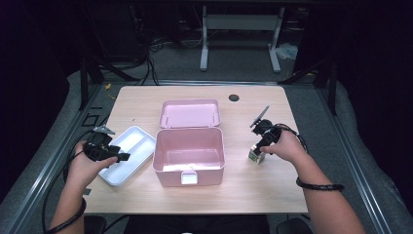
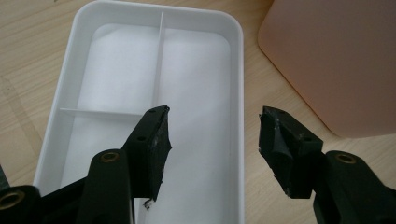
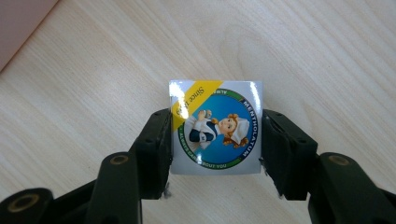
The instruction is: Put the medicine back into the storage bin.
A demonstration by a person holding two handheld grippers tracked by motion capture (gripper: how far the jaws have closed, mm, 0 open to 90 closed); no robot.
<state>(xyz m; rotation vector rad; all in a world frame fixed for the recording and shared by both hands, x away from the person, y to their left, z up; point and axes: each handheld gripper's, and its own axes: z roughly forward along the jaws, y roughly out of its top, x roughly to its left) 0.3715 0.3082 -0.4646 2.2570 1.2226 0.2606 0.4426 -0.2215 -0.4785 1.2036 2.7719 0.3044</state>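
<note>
The right hand-held gripper (image 3: 215,140) is clenched on a small box (image 3: 215,127) — we see its jaws pressed against the box's two sides, the printed top with a cartoon figure facing the camera. In the high view the box (image 1: 256,155) stands on the tabletop (image 1: 253,187), to the right of the open pink case (image 1: 189,155) and apart from it. Our left hand-held gripper (image 2: 214,140) is released, jaws spread with nothing between them, poised over the white tray (image 2: 233,42) — a shallow one with thin dividers. The tray (image 1: 127,156) lies just left of the case, whose lid (image 1: 190,113) is folded back.
</note>
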